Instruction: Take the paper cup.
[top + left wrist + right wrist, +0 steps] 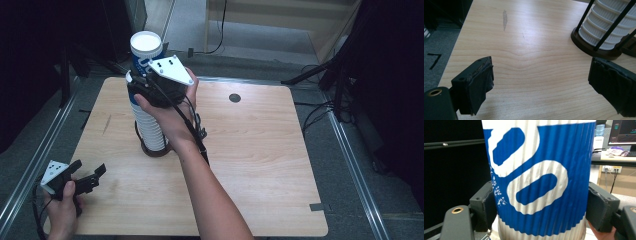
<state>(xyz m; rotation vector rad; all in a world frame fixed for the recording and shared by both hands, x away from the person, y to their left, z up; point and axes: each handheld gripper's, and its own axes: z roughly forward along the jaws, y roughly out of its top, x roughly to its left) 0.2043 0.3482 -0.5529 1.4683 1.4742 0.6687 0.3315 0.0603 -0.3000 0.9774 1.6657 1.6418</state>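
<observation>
The right gripper [541,207] pinches the blue-and-white paper cup [539,177] atop the cup stack [149,127]; the left gripper [539,82] rests spread and empty over the wooden table [250,150].

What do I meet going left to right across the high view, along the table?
Left gripper near the table's front left corner → stack of cups clamped by the right gripper → small dark round spot.

High view looks forward and down over my whole table [260,165]. My left gripper view skims low across its near left corner toward the cup stack [610,25]; my right gripper view sits right up against that stack's top cup [539,180].
</observation>
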